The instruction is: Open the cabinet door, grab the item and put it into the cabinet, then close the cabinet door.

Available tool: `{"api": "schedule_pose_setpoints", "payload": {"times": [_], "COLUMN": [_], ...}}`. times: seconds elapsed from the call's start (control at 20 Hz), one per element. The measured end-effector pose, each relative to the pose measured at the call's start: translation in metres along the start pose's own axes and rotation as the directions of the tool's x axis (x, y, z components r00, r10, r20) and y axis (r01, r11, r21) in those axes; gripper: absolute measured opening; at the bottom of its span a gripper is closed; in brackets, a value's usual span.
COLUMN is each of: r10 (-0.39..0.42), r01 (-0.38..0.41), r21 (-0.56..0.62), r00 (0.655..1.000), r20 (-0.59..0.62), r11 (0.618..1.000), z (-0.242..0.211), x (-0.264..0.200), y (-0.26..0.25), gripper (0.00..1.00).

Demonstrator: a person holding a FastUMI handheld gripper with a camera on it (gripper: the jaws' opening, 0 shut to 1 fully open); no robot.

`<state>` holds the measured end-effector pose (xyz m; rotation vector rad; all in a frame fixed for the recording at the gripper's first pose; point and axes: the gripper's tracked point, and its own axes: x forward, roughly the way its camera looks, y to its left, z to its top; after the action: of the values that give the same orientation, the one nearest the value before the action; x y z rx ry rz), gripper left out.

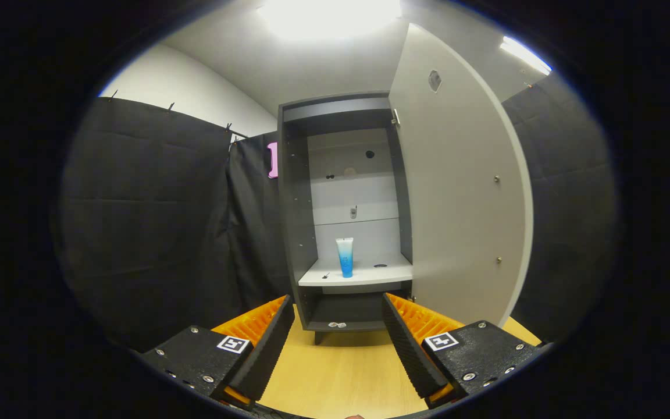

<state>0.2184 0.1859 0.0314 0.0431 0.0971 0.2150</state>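
Now your gripper is spread empty at lower centre; the tube stands mid-frame inside the cabinet, door open.

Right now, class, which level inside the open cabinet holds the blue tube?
The light shelf, well beyond the open, empty fingers: the tube stands upright on it. The dark bottom level beneath holds no tube.

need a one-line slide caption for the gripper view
Open tool faces the grey cabinet, its pale door swung open, a blue-and-white tube standing upright on the shelf.
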Motion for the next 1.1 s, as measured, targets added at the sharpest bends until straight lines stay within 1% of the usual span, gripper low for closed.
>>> {"api": "schedule_pose_setpoints", "payload": {"times": [0.25, 0.4, 0.6, 0.8, 0.95, 1.1], "r10": [-0.083, -0.167, -0.279, -0.382, -0.467, -0.538], "r01": [0.083, 0.168, 0.280, 0.383, 0.468, 0.537], "r21": [0.001, -0.004, -0.006, 0.007, 0.018, 0.034], "r00": [0.997, 0.985, 0.959, 0.920, 0.878, 0.836], "r20": [0.004, 0.032, 0.050, 0.082, 0.102, 0.112], "r11": [0.997, 0.986, 0.960, 0.924, 0.884, 0.843], "z": [0.004, 0.017, 0.033, 0.048, 0.059, 0.065], "x": [-0.028, -0.042, -0.063, -0.066, -0.067, -0.056], "y": [-0.051, -0.095, -0.149, -0.193, -0.228, -0.252], "gripper": [0.93, 0.93, 0.93, 0.93, 0.93, 0.93]}}
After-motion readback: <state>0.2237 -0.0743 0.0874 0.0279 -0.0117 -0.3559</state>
